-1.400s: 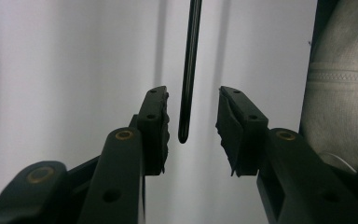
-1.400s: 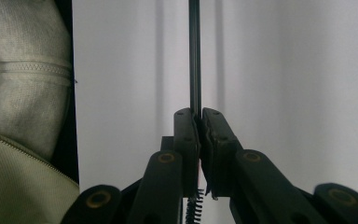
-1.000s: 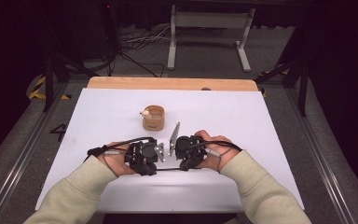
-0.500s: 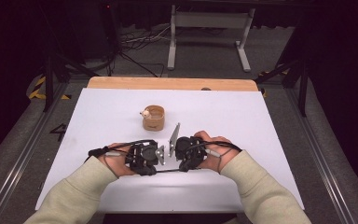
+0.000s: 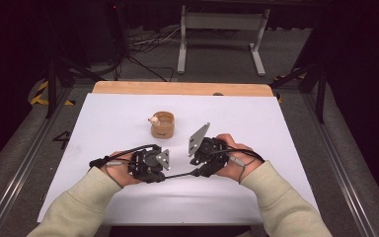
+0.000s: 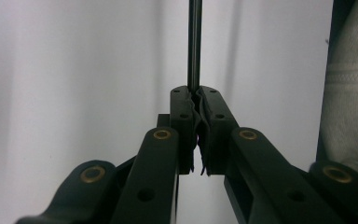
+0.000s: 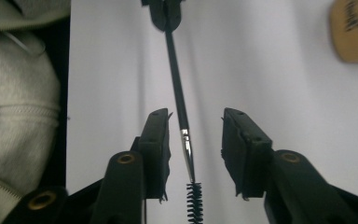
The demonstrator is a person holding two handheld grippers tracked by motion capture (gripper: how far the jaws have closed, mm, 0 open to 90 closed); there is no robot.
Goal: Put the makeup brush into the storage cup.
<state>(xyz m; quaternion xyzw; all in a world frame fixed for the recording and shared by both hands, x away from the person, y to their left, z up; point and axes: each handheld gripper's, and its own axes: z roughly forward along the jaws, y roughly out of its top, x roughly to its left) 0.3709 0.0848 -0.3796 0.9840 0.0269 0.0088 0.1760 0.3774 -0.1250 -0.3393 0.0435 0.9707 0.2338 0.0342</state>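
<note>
black, thin brush wand [image 7: 177, 84] stretches between two handheld grippers over a white table [image 5: 276, 123]. the left gripper [image 6: 196, 100] has its jaws pressed together on the wand's handle end, the rod running straight out ahead of its fingertips. the right gripper [image 7: 195, 142] has just been opening; its jaws stand apart with the wand's metal collar and small bristle tip [image 7: 194, 200] lying between them, touching neither pad. a tan wooden cup [image 5: 162, 124] stands on the table beyond both grippers, well apart from the wand.
</note>
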